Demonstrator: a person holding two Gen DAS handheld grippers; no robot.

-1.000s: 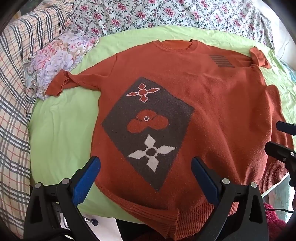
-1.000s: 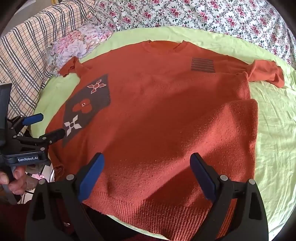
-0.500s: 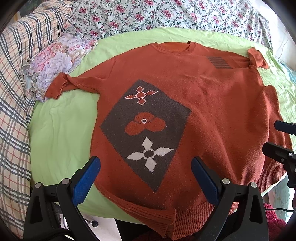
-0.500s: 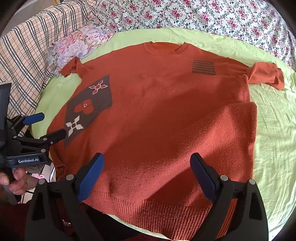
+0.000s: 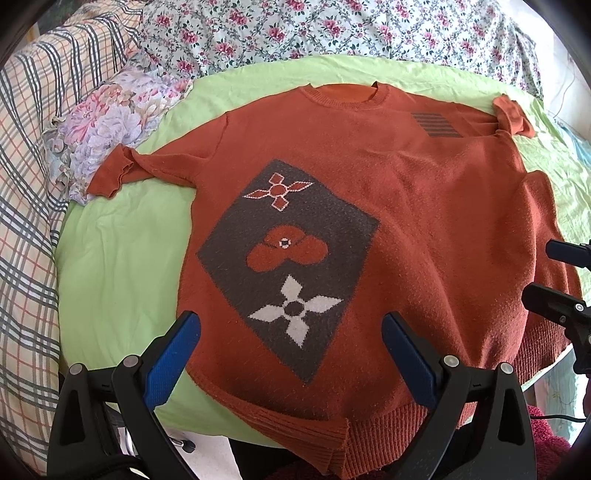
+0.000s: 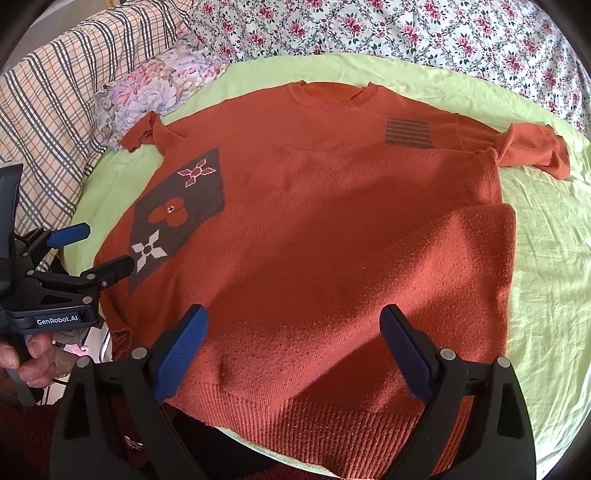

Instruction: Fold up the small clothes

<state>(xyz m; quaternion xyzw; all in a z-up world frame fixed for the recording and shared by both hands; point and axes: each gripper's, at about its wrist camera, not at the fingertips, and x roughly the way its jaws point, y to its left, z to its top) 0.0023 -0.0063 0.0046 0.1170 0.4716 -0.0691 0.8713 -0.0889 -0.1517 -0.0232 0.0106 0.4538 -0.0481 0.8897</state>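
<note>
An orange short-sleeved sweater (image 5: 424, 221) lies spread face up on a light green sheet (image 5: 122, 258), neck at the far side; it also shows in the right wrist view (image 6: 332, 240). It has a dark diamond patch with flower shapes (image 5: 288, 258) and a small striped patch (image 5: 436, 123). Its right side edge is folded over a little (image 6: 480, 251). My left gripper (image 5: 291, 350) is open and empty, above the hem by the diamond patch. My right gripper (image 6: 295, 347) is open and empty, above the hem further right.
A plaid quilt (image 5: 26, 184) and a floral pillow (image 5: 107, 122) lie at the left. A flowered cover (image 5: 332, 29) lies beyond the sweater. The hem hangs over the near edge of the bed (image 6: 314, 435). Each gripper shows at the edge of the other's view (image 6: 66, 266).
Both views have shifted slightly, so the sweater sits a little lower and nearer in frame. Both grippers stay open and empty.
</note>
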